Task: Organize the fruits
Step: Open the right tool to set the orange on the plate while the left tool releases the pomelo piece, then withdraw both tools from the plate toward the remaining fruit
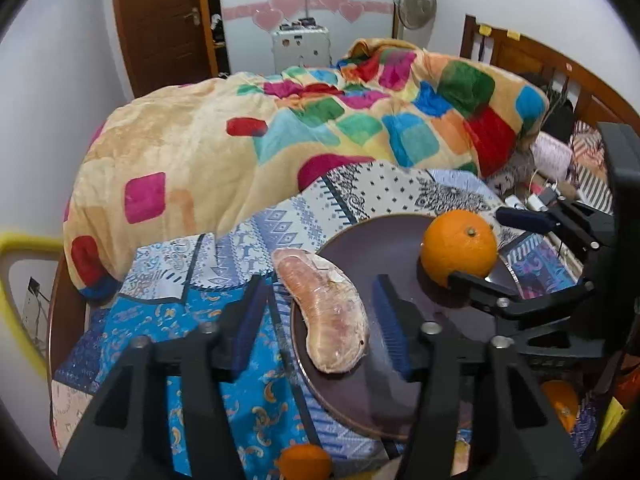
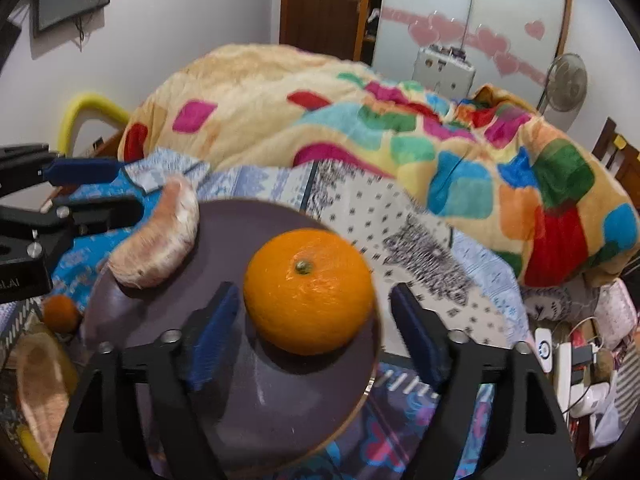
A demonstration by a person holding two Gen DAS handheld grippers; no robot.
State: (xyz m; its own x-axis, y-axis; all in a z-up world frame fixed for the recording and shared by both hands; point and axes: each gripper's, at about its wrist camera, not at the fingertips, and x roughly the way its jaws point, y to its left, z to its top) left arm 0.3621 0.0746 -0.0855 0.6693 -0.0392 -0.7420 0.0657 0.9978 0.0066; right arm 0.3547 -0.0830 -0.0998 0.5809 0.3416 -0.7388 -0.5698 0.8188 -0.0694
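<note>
Nearest, low in the left wrist view: small orange (image 1: 306, 462) at the bottom edge, between the arms of the left gripper (image 1: 320, 316). Another orange (image 1: 562, 404) low right, partly hidden behind the rig.

Left gripper jaws spread, blue pads (image 1: 390, 324) flanking the pomelo slice (image 1: 326, 312) with a gap on each side, no pinch. Slice lying across the near-left rim of the dark plate (image 1: 400, 240), one end out over the patterned sheet (image 1: 224, 328).

Right gripper (image 2: 316, 332) also spread wide, big orange (image 2: 310, 290) between its pads (image 2: 212, 336), clear of both as far as visible. Orange sitting on the plate (image 2: 240, 380), stem up, toward the right side. In the right wrist view, slice (image 2: 160, 240) on the far-left rim, left gripper (image 2: 120, 192) just beside it, small orange (image 2: 60, 314) off the plate to the left. In the left view, right gripper (image 1: 500, 248) reaching in from the right, big orange (image 1: 460, 252) between its fingers.

Plate resting on the sheet (image 2: 420, 240), on a bed. Clutter of cables and small items (image 2: 568, 356) to the right.

Farther: heaped colourful blanket (image 1: 280, 132) across the bed. Wooden headboard (image 1: 532, 56) far right. Beyond, brown door (image 1: 160, 20), wardrobe with pink hearts (image 1: 304, 4), fan (image 1: 416, 2).
</note>
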